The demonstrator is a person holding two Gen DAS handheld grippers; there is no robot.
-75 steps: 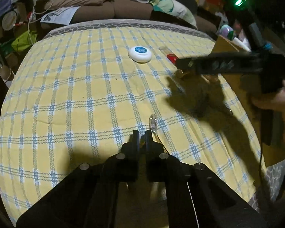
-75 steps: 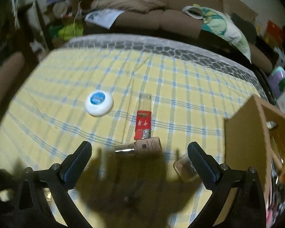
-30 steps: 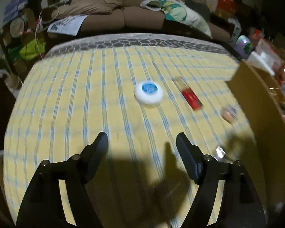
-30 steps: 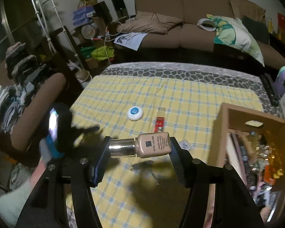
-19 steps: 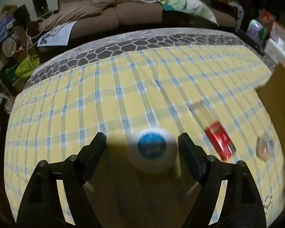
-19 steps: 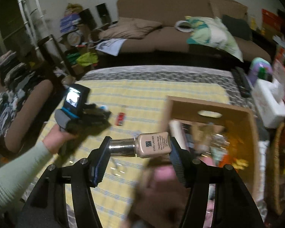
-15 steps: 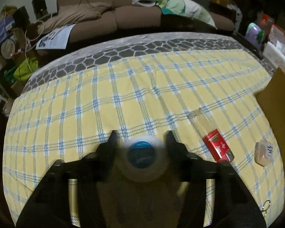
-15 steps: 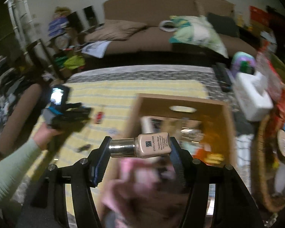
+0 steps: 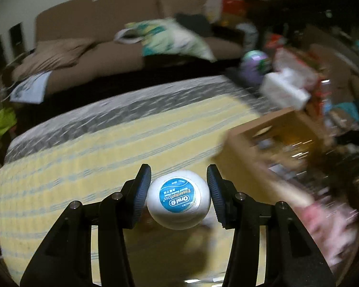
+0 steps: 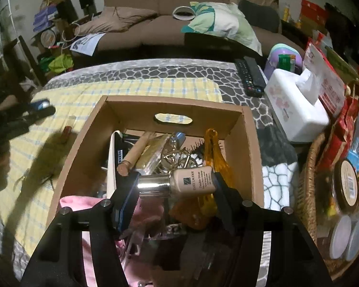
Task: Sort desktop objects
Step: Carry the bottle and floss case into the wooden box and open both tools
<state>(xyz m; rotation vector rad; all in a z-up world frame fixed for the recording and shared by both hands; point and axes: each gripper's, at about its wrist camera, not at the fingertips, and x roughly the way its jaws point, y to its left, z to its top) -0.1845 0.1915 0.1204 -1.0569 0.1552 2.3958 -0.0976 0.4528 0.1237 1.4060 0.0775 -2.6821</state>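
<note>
Two claws are loaded: the right claw (image 10: 176, 186) clamps a foundation bottle (image 10: 191, 183) sideways above the open cardboard box (image 10: 247, 143), and the left claw (image 9: 179, 197) pinches a round Oral-B floss case (image 9: 178, 202) over the yellow checked cloth (image 9: 71, 167). Dropped from there, the bottle could strike the orange brush (image 10: 214, 153) and clutter below; the smooth floss case could squirt free. A second ago the left claw was empty and wide, with the floss lying on the cloth, and the bottle hung short of the box.

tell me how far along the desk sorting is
Done: the open cardboard box already holds a jumble of items, including an orange comb. In hand: the right gripper holds a beige foundation bottle over the box; the left gripper carries a round white floss case. Left: a red tube on the yellow checked cloth.
</note>
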